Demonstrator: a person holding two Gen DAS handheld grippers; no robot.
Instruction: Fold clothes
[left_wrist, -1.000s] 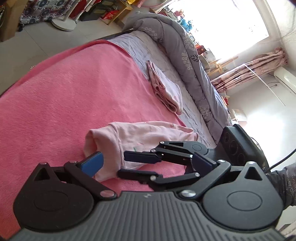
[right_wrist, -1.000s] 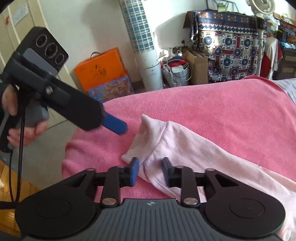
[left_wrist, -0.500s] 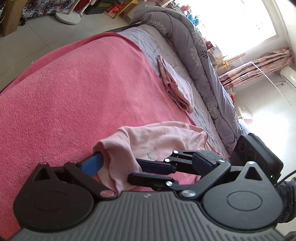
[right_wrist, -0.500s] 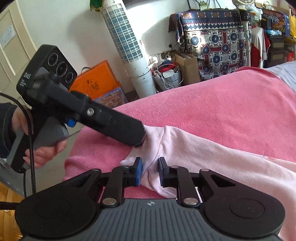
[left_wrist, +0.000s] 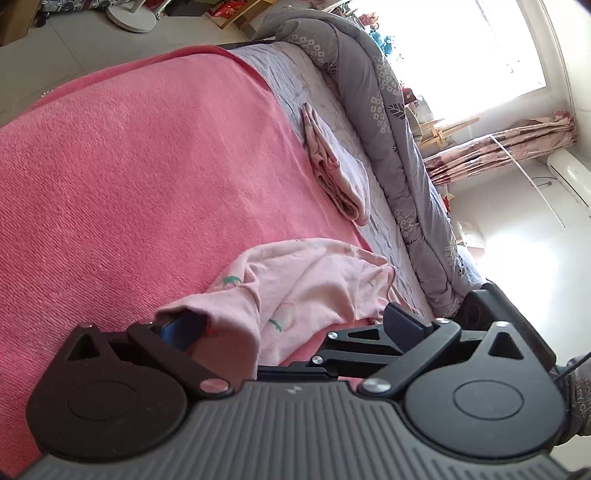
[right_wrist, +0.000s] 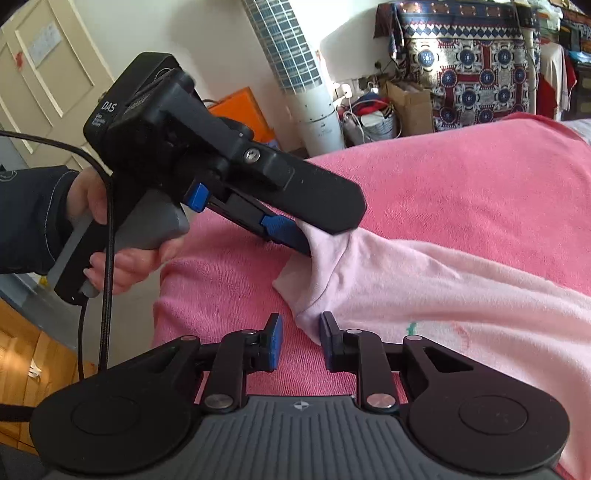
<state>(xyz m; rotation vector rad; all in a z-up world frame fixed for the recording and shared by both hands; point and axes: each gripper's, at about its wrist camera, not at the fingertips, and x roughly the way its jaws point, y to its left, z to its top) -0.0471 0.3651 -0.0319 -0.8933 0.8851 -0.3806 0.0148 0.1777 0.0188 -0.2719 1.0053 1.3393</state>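
On the pink blanket (right_wrist: 461, 177), the left gripper (right_wrist: 314, 236) pinches the pale pink garment's (right_wrist: 443, 280) corner, while the right gripper's (right_wrist: 300, 341) jaws, just opening slightly, straddle its edge without pressing.

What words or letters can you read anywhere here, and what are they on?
"DAS": white letters on the black camera housing at the back of the left gripper, right wrist view.
Smaller white print just under "DAS": too small to read.
Paper sheet on the cream door: blurred, unreadable.
Light lettering on the dark sleeve, left wrist view: cut off and blurred, unreadable.
Nothing else readable.
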